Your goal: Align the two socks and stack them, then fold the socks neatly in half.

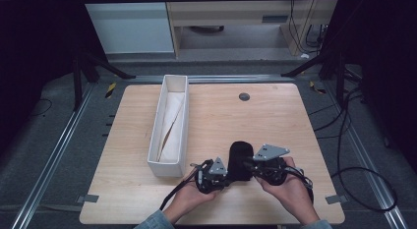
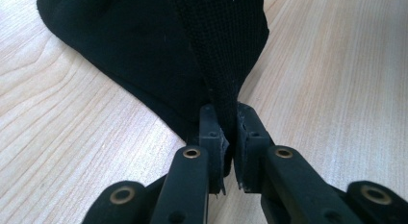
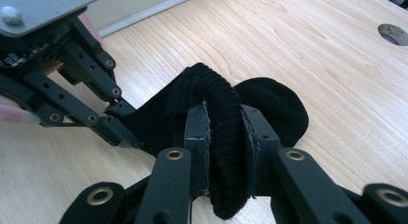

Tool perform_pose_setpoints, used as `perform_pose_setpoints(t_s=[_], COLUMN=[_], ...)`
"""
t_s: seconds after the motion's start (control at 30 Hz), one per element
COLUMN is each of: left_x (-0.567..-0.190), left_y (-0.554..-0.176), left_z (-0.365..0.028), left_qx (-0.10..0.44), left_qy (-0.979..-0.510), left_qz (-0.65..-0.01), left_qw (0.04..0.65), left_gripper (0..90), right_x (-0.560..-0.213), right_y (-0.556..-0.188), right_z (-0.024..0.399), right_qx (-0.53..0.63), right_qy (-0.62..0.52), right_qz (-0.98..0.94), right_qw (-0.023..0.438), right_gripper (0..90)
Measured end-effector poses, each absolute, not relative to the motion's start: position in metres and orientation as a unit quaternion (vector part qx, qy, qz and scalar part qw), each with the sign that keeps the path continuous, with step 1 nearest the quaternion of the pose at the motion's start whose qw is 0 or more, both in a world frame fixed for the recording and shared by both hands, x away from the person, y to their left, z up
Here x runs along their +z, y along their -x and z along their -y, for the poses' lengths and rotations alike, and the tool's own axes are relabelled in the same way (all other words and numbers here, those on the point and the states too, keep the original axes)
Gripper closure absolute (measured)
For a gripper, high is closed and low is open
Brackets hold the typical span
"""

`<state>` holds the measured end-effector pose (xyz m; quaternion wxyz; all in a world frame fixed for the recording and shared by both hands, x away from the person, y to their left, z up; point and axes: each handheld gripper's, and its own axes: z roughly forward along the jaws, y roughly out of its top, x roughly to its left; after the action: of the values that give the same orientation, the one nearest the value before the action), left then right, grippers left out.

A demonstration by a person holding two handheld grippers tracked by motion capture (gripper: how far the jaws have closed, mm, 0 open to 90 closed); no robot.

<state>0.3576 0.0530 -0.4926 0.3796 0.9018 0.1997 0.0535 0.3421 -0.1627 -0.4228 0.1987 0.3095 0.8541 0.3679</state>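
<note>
Black knitted sock [image 1: 239, 159] sits near the front edge of the pale wooden worktop [image 1: 275, 121], right of the long white open box [image 1: 169, 126], and both grippers have it. Left gripper [image 2: 230, 142] has its jaws nearly together, pinching a thin ribbed fold of the sock that rises between them, while the rest of the fabric spreads out flat on the wood beyond. Right gripper [image 3: 226, 137] has its jaws set wider, clamped on a thick bunched roll of the cuff. From above, the two grippers sit close together at the sock's near end, a hand behind each. Inside the box lies a pale cloth [image 1: 172, 123].
</note>
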Motion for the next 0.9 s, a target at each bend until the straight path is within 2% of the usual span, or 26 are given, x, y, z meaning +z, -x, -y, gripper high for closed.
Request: perform_pose_setpoints(t_s=[0.5,0.9], left_x=[-0.491,-0.494], left_y=[-0.356,-0.357], left_z=[-0.055,-0.056], left_qx=[0.044,0.034], left_qy=[-0.902,-0.906], left_qz=[-0.2,-0.199], left_qw=[0.38,0.371], left_gripper=[83.4,83.2], right_x=[-0.423,-0.439], right_y=[-0.349,-0.367], right_z=[0.161,0.155], right_qx=[0.37,0.361], right_qy=[-0.314,-0.323], right_qz=[-0.852,-0.857], right_qw=[0.195,0.178], right_gripper=[74.6,74.1])
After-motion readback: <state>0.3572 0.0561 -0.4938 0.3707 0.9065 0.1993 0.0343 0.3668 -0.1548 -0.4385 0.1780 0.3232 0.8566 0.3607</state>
